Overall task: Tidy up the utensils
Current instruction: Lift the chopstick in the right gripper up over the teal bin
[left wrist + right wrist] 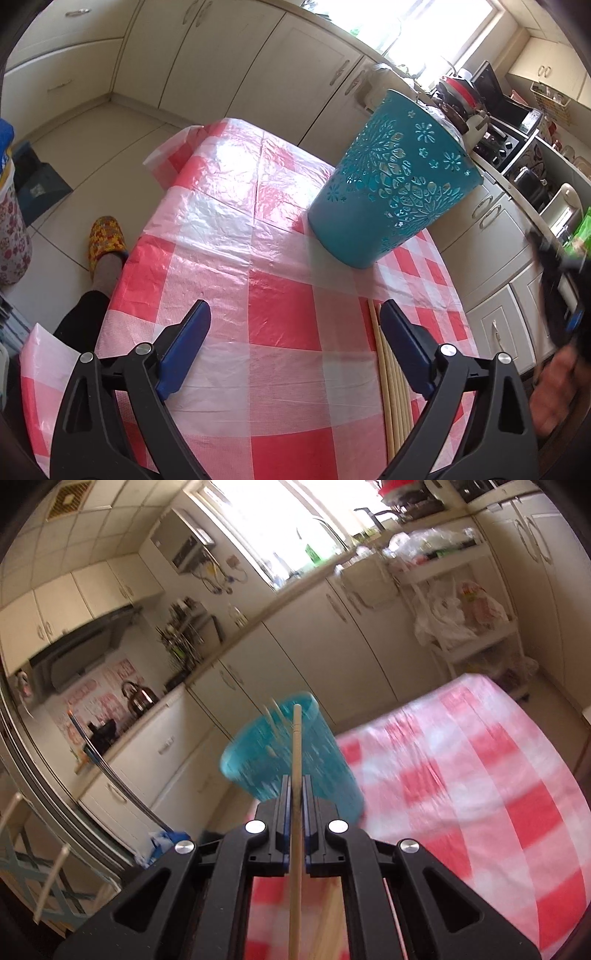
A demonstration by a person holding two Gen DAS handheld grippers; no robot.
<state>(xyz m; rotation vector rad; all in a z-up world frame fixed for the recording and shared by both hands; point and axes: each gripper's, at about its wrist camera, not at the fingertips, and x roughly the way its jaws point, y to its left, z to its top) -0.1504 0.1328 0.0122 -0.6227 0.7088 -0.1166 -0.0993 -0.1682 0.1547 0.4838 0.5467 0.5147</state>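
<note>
One chopstick [295,812] is clenched between the blue pads of the right tongs [294,786], its tip aimed toward the mouth of the teal holder [266,753] at twelve o'clock in the right wrist view. Gripping it lengthwise along the fingers looks meant to let it slide tip-first into that opening. The holder stands upright on the checked surface [280,306], near its edge, presumably so both hands can reach it.

The left tongs [295,332] are released, pads wide apart with nothing between them, hovering over the cloth. At about five o'clock from them lies a bundle of pale chopsticks [391,376], side by side and partly under the right-hand pad (their near ends run out of frame). These seem to be the supply still waiting.

Only the left view shows that bundle clearly and the holder's cut-out flower pattern; only the right view, though blurred, shows sticks already inside the holder and the grasp itself.
</note>
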